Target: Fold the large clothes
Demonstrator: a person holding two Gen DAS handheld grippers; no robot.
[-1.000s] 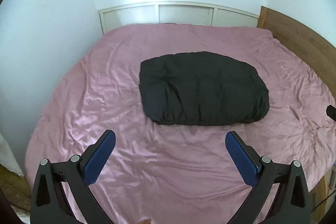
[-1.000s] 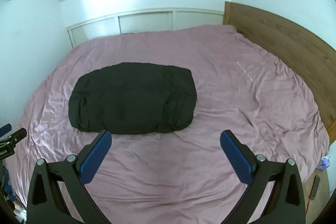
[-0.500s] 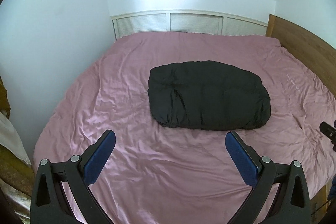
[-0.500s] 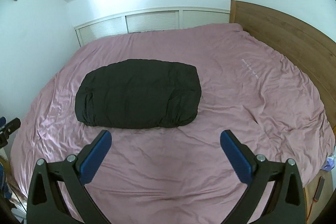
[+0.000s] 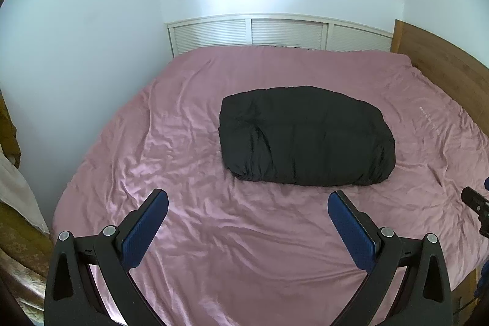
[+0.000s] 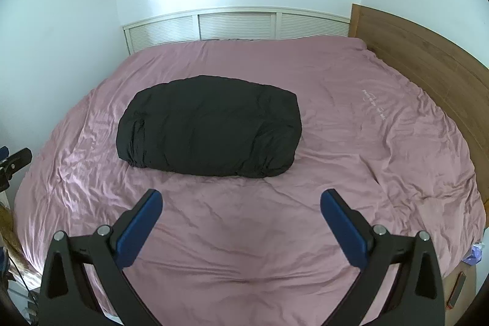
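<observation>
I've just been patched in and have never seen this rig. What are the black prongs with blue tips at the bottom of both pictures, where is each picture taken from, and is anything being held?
Each picture comes from a camera on a handheld gripper, looking forward along its two fingers. The prongs are those fingers. One view belongs to the left gripper, the other to the right gripper. Both stand open above a bed with a pink cover and hold nothing. On the bed lies a black garment, already folded into a bundle; neither gripper touches it.

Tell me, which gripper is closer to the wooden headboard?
The right gripper. Its view shows the wooden headboard bigger and nearer, while the left gripper sits toward the white wall side.
</observation>
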